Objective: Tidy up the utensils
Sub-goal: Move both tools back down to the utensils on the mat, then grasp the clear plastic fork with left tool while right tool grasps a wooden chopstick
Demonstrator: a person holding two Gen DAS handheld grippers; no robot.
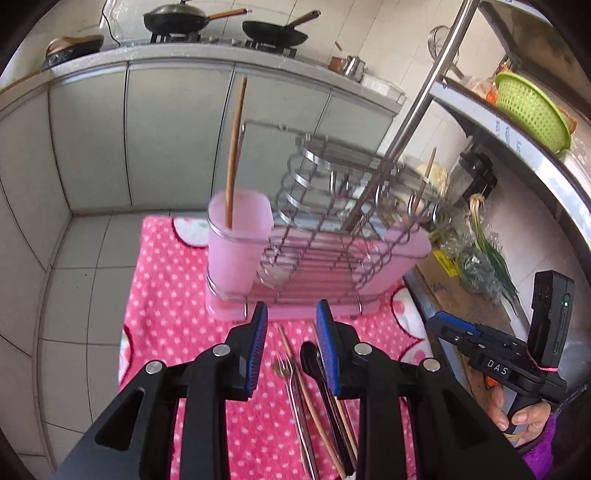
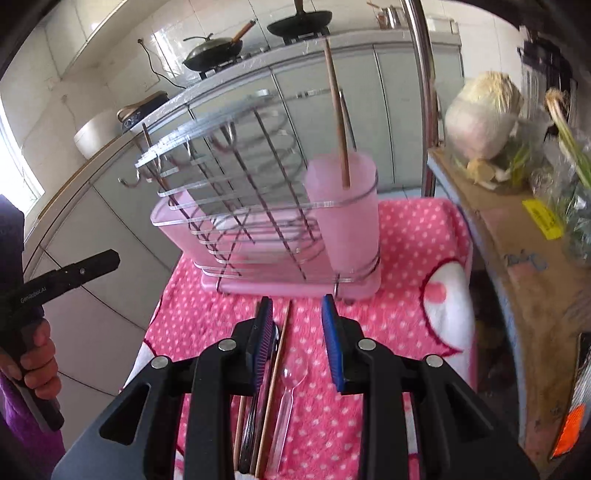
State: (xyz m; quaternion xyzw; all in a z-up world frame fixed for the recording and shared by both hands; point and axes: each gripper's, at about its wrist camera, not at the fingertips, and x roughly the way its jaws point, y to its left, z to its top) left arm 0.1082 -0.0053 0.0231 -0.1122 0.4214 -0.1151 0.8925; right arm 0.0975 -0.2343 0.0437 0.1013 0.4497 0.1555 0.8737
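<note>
Loose utensils lie on a pink dotted towel (image 1: 166, 302): a metal fork (image 1: 293, 391), a wooden chopstick (image 1: 306, 398) and a black spoon (image 1: 310, 360). My left gripper (image 1: 291, 308) hovers over them, open, with nothing between its pads. In the right wrist view a clear plastic spoon (image 2: 290, 384) and a chopstick (image 2: 279, 358) lie under my right gripper (image 2: 295, 308), which is also open and holds nothing. Beyond stands a pink cup (image 1: 236, 243) (image 2: 343, 221) with one chopstick (image 1: 234, 155) upright in it, fixed to a wire rack (image 1: 332, 221) on a pink tray.
A steel pole (image 1: 424, 88) rises behind the rack. A cardboard box (image 2: 517, 251) with greens and a bagged vegetable sits at the towel's right. A green colander (image 1: 528, 110) is on a shelf. Two woks (image 1: 177, 18) stand on the far stove. Hands hold both grippers.
</note>
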